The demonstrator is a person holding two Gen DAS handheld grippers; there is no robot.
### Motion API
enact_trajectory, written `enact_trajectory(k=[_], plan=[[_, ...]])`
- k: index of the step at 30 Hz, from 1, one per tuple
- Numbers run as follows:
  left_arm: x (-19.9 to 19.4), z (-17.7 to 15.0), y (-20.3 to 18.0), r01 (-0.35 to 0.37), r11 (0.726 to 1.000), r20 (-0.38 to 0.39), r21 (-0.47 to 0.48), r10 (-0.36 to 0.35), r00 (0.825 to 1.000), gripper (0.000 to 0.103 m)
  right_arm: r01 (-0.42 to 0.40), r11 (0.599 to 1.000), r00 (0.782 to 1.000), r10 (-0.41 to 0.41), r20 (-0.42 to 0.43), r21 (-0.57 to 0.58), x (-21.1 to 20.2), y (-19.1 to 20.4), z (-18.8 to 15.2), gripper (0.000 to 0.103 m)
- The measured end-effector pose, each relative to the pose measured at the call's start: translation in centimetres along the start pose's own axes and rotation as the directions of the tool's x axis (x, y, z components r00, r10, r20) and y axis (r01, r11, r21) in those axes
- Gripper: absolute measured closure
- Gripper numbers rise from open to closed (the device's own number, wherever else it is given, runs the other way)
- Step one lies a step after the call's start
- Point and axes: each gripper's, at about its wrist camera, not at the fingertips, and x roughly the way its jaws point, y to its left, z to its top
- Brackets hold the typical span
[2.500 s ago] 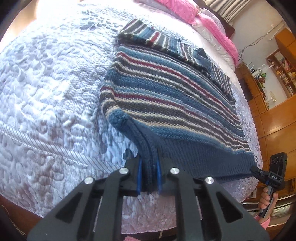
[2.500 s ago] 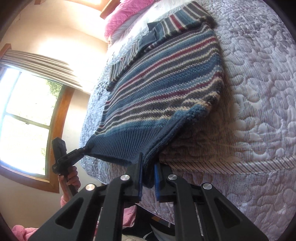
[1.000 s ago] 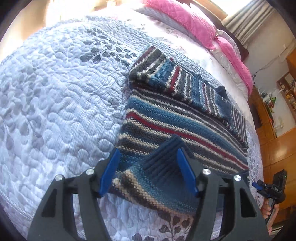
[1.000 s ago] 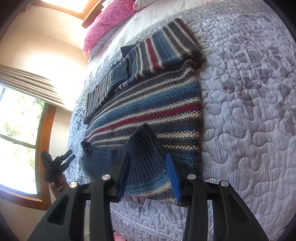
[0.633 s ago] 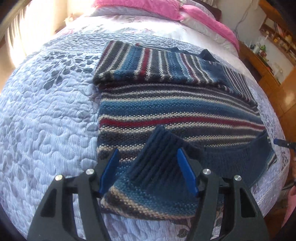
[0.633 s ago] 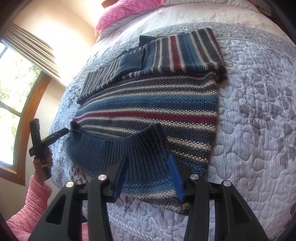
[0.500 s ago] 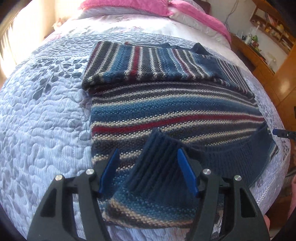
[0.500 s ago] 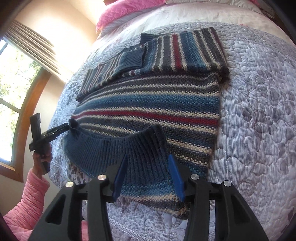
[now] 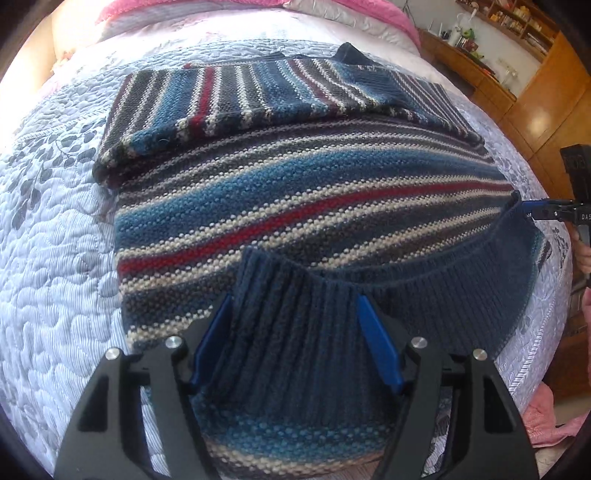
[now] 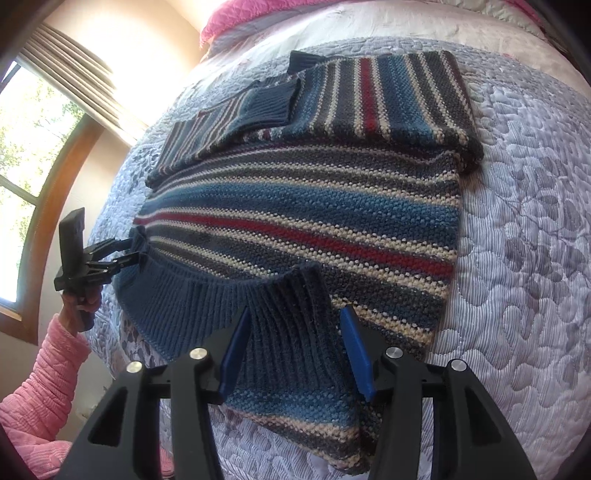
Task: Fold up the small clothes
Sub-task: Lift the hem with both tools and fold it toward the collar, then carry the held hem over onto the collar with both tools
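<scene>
One striped knit sweater (image 9: 295, 192) lies flat on lilac quilted bedspread (image 9: 55, 258), navy ribbed hem (image 9: 443, 295) turned up. L gripper (image 9: 292, 301) & R gripper (image 10: 295, 310): jaws wide, hem between. Pink pillows (image 10: 229, 22) beyond; wood-framed window (image 10: 22, 147); wood shelving (image 9: 517, 55).

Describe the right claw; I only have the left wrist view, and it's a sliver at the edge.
Observer: The right claw is open, pads wide apart; the sweater's navy hem lies loose between them.
Operator: Now report my left claw from that side.
Observer: It sits side-on at the hem's far corner, held by a hand in a pink sleeve.
Operator: Name what's behind it.
Observer: A wood-framed window with a raised blind.
</scene>
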Motion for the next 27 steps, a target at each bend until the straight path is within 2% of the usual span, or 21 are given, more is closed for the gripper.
enact_trajectory(k=[6,14,16,18,19,20,22,27], plan=[[0.1,-0.2,0.7,0.027,1.0,0.0,-0.015,-0.027,1.0,0.03,0.061,0.996,0.998,-0.063,-0.024,-0.071,0.7,0.6,-0.1,0.045],[0.2,-0.1,1.0,0.016,0.999,0.004,-0.042,-0.015,1.0,0.025,0.077,0.99,0.994,-0.085,-0.062,-0.12,2.6,1.2,0.9,0.042],[0.3,-0.1,0.8,0.014,0.999,-0.001,-0.036,-0.014,1.0,0.033,0.102,0.985,0.992,-0.111,-0.06,-0.14,3.2,1.6,0.9,0.047],[0.1,-0.2,0.6,0.016,0.999,0.003,-0.029,-0.016,1.0,0.044,0.13,0.977,0.989,-0.141,-0.051,-0.168,3.3,2.1,0.8,0.075],[-0.1,-0.3,0.4,0.006,1.0,0.009,-0.025,-0.006,1.0,0.056,0.129,0.976,0.989,-0.139,-0.044,-0.176,3.2,2.3,0.7,0.079],[-0.3,-0.3,0.2,-0.003,1.0,0.014,-0.018,0.003,1.0,0.06,0.119,0.977,0.991,-0.128,-0.041,-0.177,3.0,2.3,0.6,0.089],[-0.6,-0.4,0.0,0.004,1.0,0.02,-0.014,-0.004,1.0,0.079,0.109,0.978,0.993,-0.117,-0.032,-0.176,2.7,2.3,0.4,0.092],[-1.4,-1.0,-0.3,-0.005,1.0,0.051,-0.017,0.006,0.999,0.081,0.09,0.983,0.996,-0.092,-0.006,-0.163,1.6,2.2,-0.2,0.092]])
